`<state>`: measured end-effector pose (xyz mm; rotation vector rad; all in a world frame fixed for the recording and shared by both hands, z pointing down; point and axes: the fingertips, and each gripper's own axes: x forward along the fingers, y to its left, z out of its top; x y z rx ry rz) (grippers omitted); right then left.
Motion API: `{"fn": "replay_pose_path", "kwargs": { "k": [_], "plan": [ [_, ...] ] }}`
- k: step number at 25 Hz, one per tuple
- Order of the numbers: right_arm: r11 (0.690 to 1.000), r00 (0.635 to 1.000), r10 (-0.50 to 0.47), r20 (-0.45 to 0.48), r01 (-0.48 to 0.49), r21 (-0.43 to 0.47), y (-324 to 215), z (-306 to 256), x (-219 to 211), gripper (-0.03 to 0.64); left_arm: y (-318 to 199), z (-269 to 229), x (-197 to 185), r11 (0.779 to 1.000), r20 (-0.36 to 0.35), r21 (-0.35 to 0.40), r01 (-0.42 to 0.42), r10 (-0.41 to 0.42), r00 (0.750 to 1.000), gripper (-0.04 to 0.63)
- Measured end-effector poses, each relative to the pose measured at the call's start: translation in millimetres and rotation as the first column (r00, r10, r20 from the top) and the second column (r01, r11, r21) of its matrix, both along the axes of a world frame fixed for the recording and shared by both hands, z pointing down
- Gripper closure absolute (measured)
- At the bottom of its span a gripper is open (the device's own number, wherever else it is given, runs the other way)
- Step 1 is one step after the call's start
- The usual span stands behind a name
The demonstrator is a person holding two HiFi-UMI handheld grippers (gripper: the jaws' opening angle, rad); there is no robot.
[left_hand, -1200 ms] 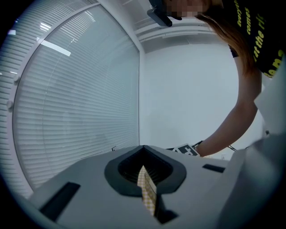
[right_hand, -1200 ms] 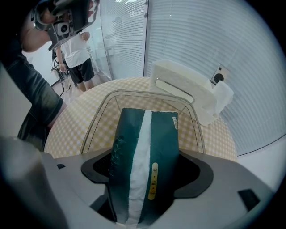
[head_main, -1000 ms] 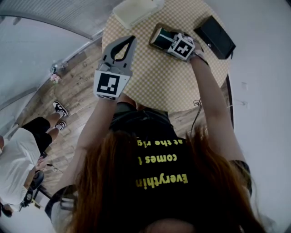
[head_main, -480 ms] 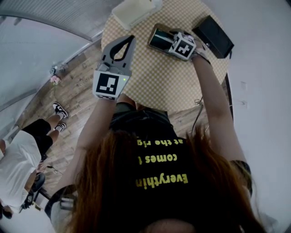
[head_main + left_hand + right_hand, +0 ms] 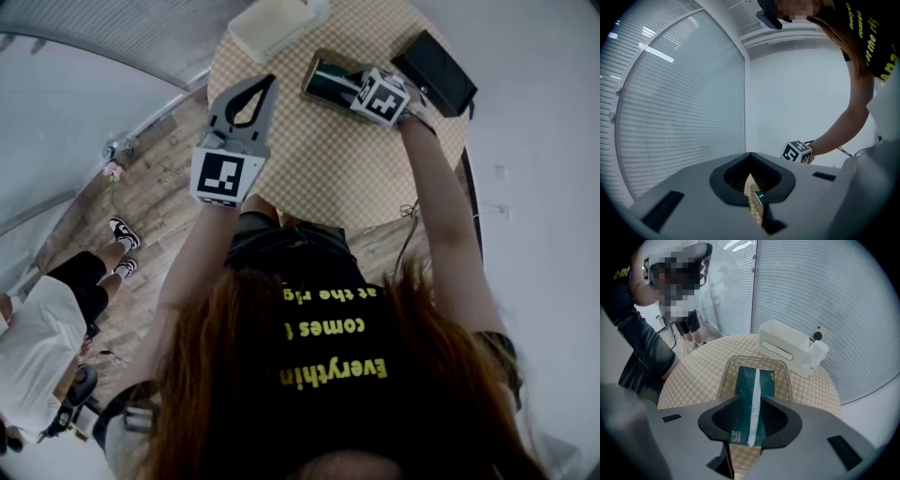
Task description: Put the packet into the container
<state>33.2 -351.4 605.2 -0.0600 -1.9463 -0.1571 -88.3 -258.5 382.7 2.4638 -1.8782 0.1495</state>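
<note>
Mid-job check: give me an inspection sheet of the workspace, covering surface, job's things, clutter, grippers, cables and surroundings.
Surface: round table under a checked cloth.
Job's things: green packet, far end over the clear tray, near end between the right gripper's fingers; white bin at the table's far edge.
Clutter: black box beside the tray.
Grippers: right gripper has just been closing, now gripping the packet; left gripper shut, empty, at the table's left edge.
Cables: one thin cable hangs by the table's edge.
Surroundings: blinds, wood floor, a bystander.
</note>
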Motion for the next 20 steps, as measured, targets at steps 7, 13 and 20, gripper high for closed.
{"fn": "replay_pose_path", "kwargs": {
  "k": [7,13,20],
  "plan": [
    [0.999,0.999,0.046,-0.001,-0.046,-0.017,3.3,-1.5,4.2,0.557,3.0,-1.9,3.3,1.0,0.005,0.004,-0.007,0.007,1.0,0.595],
    [0.991,0.989,0.133,0.059,-0.131,-0.037,0.2,-10.8,2.2,0.6,3.3,-4.6,5.2,1.0,0.006,0.008,-0.012,0.012,1.0,0.595],
    [0.929,0.867,0.366,0.337,-0.36,-0.083,-13.6,-44.5,-6.1,0.601,-0.7,-4.8,11.8,0.999,0.007,0.009,-0.033,0.033,0.999,0.595]
  ]
}}
